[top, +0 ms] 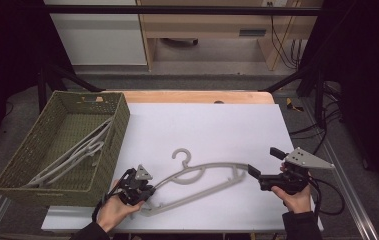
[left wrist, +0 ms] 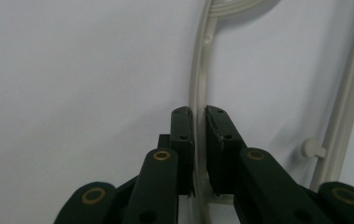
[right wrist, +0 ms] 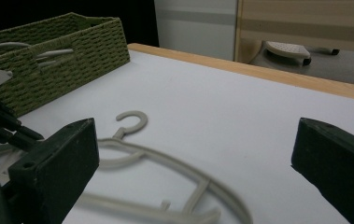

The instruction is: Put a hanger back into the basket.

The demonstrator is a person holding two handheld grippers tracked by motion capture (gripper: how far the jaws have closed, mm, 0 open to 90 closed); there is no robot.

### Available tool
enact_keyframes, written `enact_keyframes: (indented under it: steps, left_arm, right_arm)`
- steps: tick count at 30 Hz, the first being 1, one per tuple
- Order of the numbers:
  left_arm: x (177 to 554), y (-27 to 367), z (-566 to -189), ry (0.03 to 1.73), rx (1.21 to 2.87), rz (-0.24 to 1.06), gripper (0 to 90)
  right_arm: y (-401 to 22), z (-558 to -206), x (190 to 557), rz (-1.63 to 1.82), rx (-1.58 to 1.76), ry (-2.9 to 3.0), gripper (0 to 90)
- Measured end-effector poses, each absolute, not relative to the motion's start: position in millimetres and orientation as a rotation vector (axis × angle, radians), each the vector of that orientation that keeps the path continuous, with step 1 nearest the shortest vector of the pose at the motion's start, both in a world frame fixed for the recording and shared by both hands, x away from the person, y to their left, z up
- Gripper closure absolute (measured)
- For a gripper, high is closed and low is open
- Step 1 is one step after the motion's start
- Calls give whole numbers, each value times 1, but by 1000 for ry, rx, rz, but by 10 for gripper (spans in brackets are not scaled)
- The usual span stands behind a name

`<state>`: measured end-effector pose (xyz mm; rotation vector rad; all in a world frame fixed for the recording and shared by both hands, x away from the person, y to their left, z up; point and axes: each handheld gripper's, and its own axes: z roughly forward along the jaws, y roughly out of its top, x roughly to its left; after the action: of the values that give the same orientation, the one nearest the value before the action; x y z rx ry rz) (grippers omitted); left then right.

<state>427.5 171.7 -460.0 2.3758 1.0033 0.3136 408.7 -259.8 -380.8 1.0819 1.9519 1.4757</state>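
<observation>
Hanger [top: 197,175] flat on table [top: 212,125], left gripper [top: 144,192] clamped on its arm, right gripper [top: 262,165] jaws wide, holding nothing

A white-topped table [top: 212,125] with a wooden far edge stands on grey floor [top: 187,82], with a white cabinet [top: 97,37] and wooden furniture [top: 212,25] beyond, darkness at both sides.

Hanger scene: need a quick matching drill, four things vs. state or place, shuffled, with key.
1. left claw
2. right claw
3. hanger on the table
4. green basket

A. open, holding nothing
B. holds other hangers
C. shut on one end of the hanger
D. lies flat on the white surface

Pairs: 1-C, 2-A, 3-D, 4-B
</observation>
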Motion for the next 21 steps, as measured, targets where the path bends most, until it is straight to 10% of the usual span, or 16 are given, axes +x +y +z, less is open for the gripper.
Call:
enact_keyframes:
  steps: [8,21]
  left_arm:
    - [430,171,-461,972,2405,280,699]
    - [429,152,-455,1026,2509,342,817]
  right_arm:
    - [-259,-381,409,1475,1081,1964,11]
    - [-260,-379,407,1482,1081,1952,11]
